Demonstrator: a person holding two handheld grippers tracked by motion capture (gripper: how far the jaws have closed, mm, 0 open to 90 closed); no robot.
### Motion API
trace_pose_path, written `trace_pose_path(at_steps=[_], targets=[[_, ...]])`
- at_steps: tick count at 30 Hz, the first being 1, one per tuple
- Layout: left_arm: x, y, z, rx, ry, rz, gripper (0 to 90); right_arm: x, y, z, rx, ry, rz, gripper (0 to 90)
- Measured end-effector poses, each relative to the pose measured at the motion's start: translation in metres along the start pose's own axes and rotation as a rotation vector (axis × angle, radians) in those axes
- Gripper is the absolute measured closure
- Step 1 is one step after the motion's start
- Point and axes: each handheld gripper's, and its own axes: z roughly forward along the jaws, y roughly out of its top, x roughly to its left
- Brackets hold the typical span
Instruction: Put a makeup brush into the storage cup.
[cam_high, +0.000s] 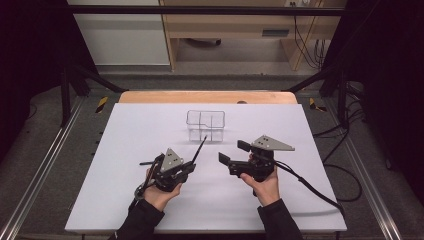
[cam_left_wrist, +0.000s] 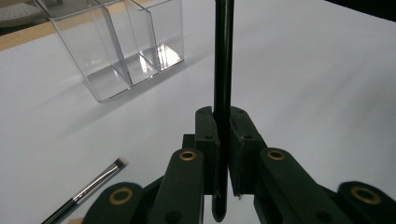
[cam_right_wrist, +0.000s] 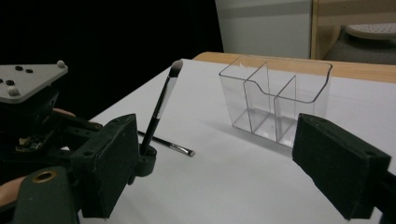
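My left gripper (cam_high: 191, 166) is shut on the handle of a thin black makeup brush (cam_high: 200, 149), whose pale tip slants up toward a clear plastic organizer (cam_high: 205, 125) with several compartments. In the left gripper view the jaws (cam_left_wrist: 222, 114) clamp the brush handle (cam_left_wrist: 223, 56), with the organizer (cam_left_wrist: 121, 42) ahead to the left. A second brush (cam_left_wrist: 88, 189) lies flat on the table beside that hand. My right gripper (cam_high: 233, 152) is open with nothing between its jaws. In the right gripper view its jaws (cam_right_wrist: 224, 158) face the organizer (cam_right_wrist: 275, 98), the held brush (cam_right_wrist: 161, 107) and the lying brush (cam_right_wrist: 170, 145).
A white sheet (cam_high: 150, 125) covers the table, with a wooden edge (cam_high: 207, 96) at the far side. Black frame posts (cam_high: 65, 90) stand at the far corners. The right gripper's cable (cam_high: 310, 187) trails off to the right across the sheet.
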Motion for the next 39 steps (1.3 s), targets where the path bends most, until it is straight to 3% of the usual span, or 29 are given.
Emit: trace_pose_path(at_steps=[20,39], targets=[[-0.01,0.008,0.01,-0.028,-0.001,-0.05,82.9,0.006,0.004,0.011,-0.025,0.031,0.062,19.8],[-0.02,0.012,0.017,-0.062,-0.005,-0.075,83.0,0.008,-0.001,0.022,-0.032,0.054,0.114,35.5]])
